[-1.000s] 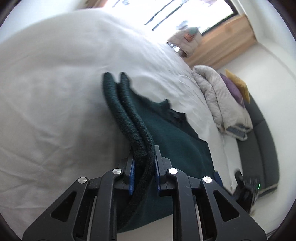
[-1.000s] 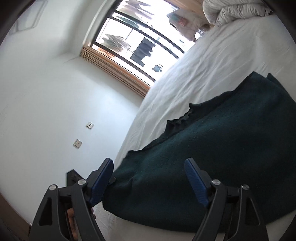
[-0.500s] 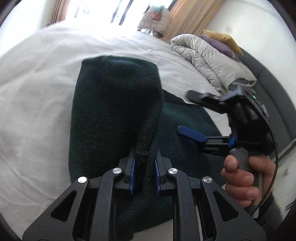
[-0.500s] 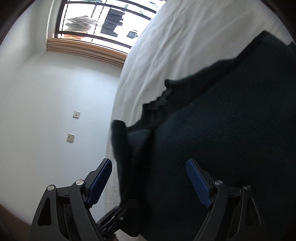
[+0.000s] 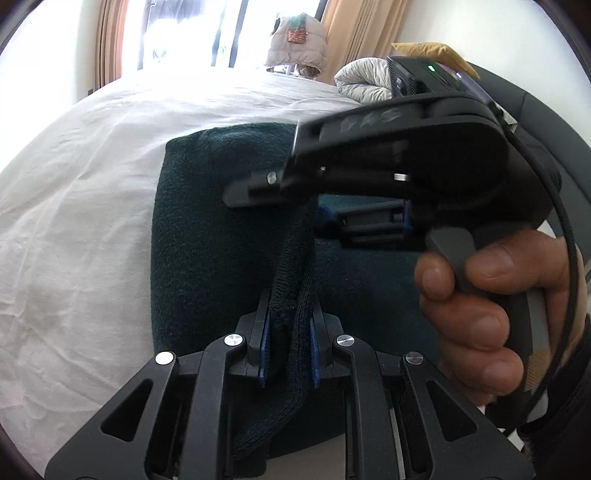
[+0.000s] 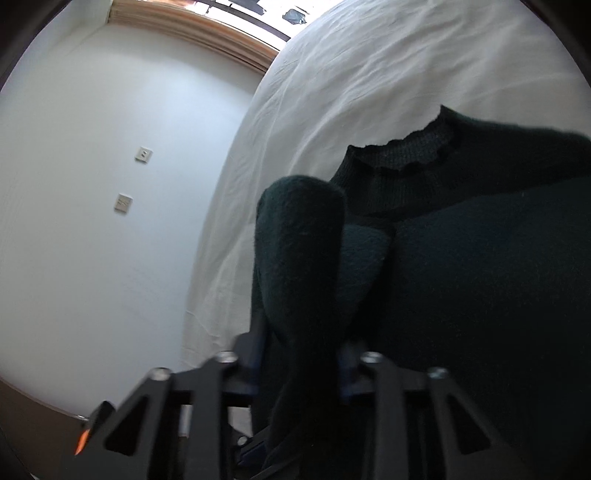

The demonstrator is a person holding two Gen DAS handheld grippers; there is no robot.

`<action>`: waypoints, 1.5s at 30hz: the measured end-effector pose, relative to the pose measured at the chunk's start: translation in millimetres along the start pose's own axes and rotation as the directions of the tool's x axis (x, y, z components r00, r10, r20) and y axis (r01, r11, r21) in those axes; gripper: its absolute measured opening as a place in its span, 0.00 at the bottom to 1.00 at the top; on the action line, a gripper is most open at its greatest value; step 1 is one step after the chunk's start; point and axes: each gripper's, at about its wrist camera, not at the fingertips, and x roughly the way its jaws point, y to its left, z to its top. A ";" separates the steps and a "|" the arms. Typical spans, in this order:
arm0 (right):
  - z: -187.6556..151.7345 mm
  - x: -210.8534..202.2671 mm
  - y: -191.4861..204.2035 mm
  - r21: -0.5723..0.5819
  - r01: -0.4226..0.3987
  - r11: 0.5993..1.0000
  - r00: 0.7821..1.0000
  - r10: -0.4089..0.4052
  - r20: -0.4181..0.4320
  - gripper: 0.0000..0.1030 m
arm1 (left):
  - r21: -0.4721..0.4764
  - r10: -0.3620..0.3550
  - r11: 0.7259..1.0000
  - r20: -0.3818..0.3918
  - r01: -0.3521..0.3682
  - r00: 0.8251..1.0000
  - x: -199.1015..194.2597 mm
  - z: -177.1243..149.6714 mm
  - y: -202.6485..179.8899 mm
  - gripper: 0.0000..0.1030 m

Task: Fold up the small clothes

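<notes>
A dark green knitted sweater (image 5: 207, 236) lies on the white bed sheet (image 5: 74, 229). My left gripper (image 5: 287, 347) is shut on a folded edge of it, which runs up between the blue pads. The right gripper's body (image 5: 399, 162) crosses the left wrist view, held by a hand (image 5: 487, 302). In the right wrist view my right gripper (image 6: 301, 363) is shut on a raised fold of the sweater (image 6: 299, 258). The ribbed, frilled collar (image 6: 406, 155) lies beyond it on the sheet (image 6: 369, 74).
A rumpled grey duvet (image 5: 362, 81) and a mustard pillow (image 5: 424, 50) lie at the bed's head by a dark headboard (image 5: 535, 110). A window with curtains (image 5: 354, 29) is behind. A white wall with two switch plates (image 6: 123, 203) is left of the bed.
My right gripper has moved in over the sweater and shut on a fold that it was open around before. My left gripper has kept its hold and carried the edge across the sweater.
</notes>
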 end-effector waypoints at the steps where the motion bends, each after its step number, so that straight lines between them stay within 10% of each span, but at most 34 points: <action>1: 0.0 -1.1 1.9 -0.009 0.006 1.000 1.000 -0.006 0.010 0.15 | -0.003 -0.002 1.000 0.000 0.002 1.000 -0.3 0.4 -0.6 0.15; 15: 5.8 -92.8 -30.2 -0.050 0.127 0.991 0.980 -0.118 0.161 0.13 | 0.079 -0.133 0.988 -0.019 0.134 0.991 14.2 31.4 -93.4 0.15; 26: 12.4 -123.3 -129.0 0.151 0.197 0.969 0.967 -0.218 0.132 0.14 | 0.137 -0.264 0.950 -0.121 0.280 0.957 31.6 16.6 -147.4 0.17; 35: -28.5 -136.5 -122.2 0.199 0.027 0.980 0.984 -0.062 0.168 0.59 | 0.058 -0.238 0.969 -0.066 0.242 0.969 27.9 14.7 -68.6 0.17; 39: -36.2 -126.8 -112.9 0.163 0.094 0.982 0.987 -0.113 0.114 0.52 | 0.107 -0.207 0.972 -0.050 0.211 0.977 26.1 7.7 -63.4 0.17; 41: -35.2 -123.2 -111.0 0.143 0.151 0.978 0.980 -0.168 0.109 0.20 | 0.136 -0.210 0.968 -0.021 0.210 0.978 22.8 8.7 -70.5 0.17; 45: -36.8 -130.8 -112.4 0.156 0.191 0.969 0.963 -0.216 0.161 0.17 | 0.163 -0.226 0.962 0.017 0.221 0.974 14.1 7.0 -79.6 0.17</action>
